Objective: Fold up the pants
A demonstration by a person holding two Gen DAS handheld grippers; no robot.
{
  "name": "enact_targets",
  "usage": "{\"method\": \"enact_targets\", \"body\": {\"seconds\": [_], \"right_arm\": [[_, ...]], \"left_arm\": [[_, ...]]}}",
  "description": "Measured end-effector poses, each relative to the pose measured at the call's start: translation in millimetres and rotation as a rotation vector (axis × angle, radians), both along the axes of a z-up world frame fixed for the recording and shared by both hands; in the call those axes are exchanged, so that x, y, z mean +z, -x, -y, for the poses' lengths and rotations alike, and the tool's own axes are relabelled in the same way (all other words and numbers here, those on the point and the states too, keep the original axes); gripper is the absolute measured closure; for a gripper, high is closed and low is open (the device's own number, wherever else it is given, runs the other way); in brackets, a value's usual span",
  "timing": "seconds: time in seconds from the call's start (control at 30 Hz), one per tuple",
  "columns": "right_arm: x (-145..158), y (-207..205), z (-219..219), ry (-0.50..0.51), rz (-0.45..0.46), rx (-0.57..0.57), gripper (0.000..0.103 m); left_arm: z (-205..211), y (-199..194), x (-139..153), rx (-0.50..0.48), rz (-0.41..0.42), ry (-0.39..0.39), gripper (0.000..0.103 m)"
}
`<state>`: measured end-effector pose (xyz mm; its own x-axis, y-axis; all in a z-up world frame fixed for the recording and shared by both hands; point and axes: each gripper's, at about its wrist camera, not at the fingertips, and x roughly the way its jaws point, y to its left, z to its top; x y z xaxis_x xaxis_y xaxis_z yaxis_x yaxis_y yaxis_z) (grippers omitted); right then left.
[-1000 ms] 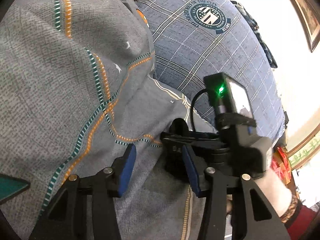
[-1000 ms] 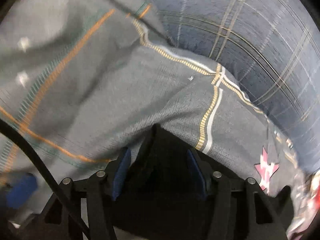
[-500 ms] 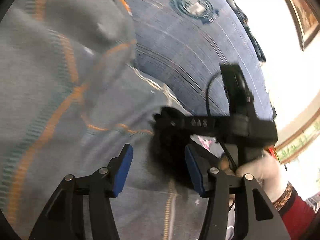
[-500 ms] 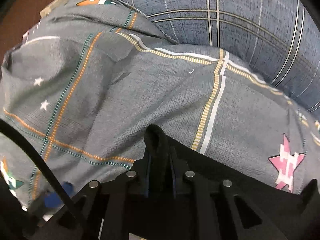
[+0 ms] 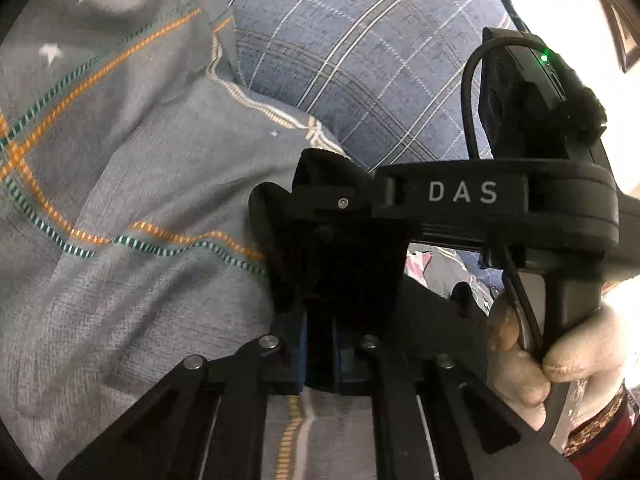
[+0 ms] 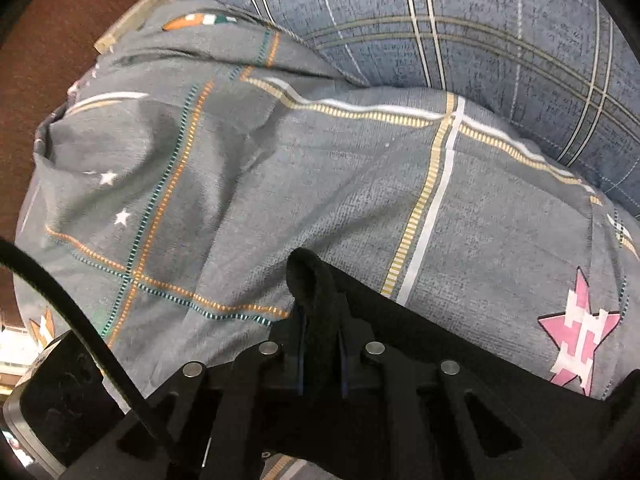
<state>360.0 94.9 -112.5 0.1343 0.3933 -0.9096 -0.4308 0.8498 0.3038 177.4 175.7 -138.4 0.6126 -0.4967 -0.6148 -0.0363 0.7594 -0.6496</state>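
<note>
A fold of the black pants (image 6: 320, 292) is pinched between the closed fingers of the right claw (image 6: 320, 360), and the same dark cloth (image 5: 332, 264) is clamped in the closed left claw (image 5: 320, 356), just in front of which the right tool (marked DAS) is held in a gloved hand (image 5: 560, 360). The pants are raised over a grey patterned bedsheet (image 6: 320, 168), on which a pink star (image 6: 576, 332) is printed. A blue checked pillow (image 6: 460, 24) is seen beyond the sheet.
</note>
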Motion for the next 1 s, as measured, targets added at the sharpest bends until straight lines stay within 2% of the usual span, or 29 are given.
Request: {"method": "enact_targets", "body": {"seconds": [0.3,0.53,0.9,1.0], "right_arm": [[36,12,43,-0.130,0.070,-0.041,0.092],[52,19,96,-0.204,0.088,-0.095,0.092],[39,32,201,-0.308,0.055,-0.251,0.092],[35,34,230,-0.382,0.032,-0.296,0.080]], "left_arm": [[32,9,44,-0.020,0.057,-0.028,0.094],[75,3,62,-0.077,0.071,-0.048,0.094],[153,-9,63,-0.209,0.049,-0.081,0.094],[170,-10,61,-0.239,0.045,-0.080,0.095]]}}
